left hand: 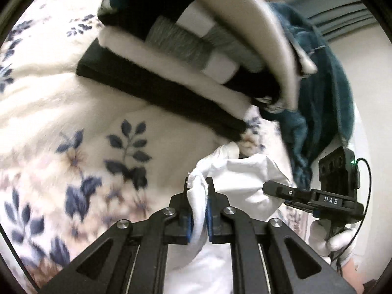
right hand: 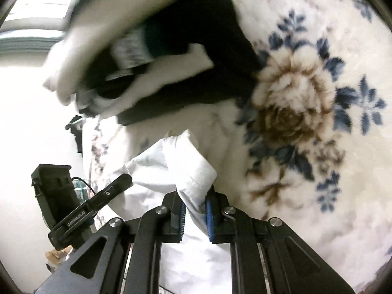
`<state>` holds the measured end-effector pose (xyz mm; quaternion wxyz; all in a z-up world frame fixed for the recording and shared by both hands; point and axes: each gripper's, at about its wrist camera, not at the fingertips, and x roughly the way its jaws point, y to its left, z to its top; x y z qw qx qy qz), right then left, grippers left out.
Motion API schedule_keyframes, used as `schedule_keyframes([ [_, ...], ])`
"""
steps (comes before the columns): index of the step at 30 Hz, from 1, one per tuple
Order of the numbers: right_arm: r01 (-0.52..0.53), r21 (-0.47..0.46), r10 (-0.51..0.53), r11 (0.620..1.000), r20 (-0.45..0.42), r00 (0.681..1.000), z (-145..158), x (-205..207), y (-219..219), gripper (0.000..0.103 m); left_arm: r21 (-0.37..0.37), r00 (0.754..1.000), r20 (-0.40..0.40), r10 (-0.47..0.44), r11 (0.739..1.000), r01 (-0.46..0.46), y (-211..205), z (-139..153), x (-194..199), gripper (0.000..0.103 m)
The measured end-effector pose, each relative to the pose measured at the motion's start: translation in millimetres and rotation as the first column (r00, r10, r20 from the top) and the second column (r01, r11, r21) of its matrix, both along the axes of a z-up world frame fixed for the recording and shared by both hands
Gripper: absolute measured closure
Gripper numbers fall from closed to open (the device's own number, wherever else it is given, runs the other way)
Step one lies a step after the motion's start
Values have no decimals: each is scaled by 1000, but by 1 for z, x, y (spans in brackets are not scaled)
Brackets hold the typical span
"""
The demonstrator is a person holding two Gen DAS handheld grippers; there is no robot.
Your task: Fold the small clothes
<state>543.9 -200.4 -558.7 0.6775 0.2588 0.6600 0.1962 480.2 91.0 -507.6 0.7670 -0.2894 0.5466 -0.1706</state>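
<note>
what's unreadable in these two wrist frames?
- White cloth: both views show only a bunched part; the left tongs and right tongs cover the rest, so the garment type is unclear.
- Folded stack: motion-blurred in both views, and the item count is uncertain.
- Teal fabric: left view only, partly behind the stack, shape unclear.
- Floral blanket: its edges run out of frame.

White garment pinched btwn black left gripper w/ blue pads; same plain white cloth in black right gripper, blue pads too. Blanket under & ahead of claws: cream w/ navy leaves, brown-tan flowers. Stack ahead of left claw: black, white, grey layers. Teal-blue fabric to right of it. White glove on hand at the right gripper.
</note>
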Motion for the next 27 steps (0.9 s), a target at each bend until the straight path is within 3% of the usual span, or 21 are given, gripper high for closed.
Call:
schedule_keyframes([
  [5,-3,20,1,1000,59,998,39,-54,-4,89,-25,1000,-3,-20,999,20,3,19,-51,96],
  [8,-6,28,4,1000,67,998,53,-100,-13,89,-44,996,-83,-38,998,34,3,13,-95,91],
  [10,3,23,-4,1000,38,999,51,-135,-10,87,-41,983,-178,-45,998,38,1,2,-126,67],
  [11,-8,12,8,1000,3,1000,45,-155,-9,86,-49,975,-216,-47,998,37,4,-4,-143,38],
  [12,-22,13,23,1000,-46,999,37,-174,-9,83,-49,966,-255,-46,998,35,9,-9,-161,24],
  [14,-55,33,58,998,-126,990,23,-205,-10,57,-42,945,-325,-27,999,14,19,-19,-195,24],
  [16,-54,17,56,998,-173,983,14,-232,-17,46,-24,921,-389,8,1000,-19,33,-25,-222,24],
  [20,19,17,-15,1000,-212,977,14,-263,-37,46,7,914,-398,84,996,-89,58,-18,-231,24],
  [23,68,-39,-73,997,-166,983,23,-255,-43,46,40,936,-341,89,996,-80,50,-14,-208,24],
  [27,93,-19,-95,995,-105,990,27,-227,-20,46,126,962,-271,33,992,2,18,-29,-165,24],
])
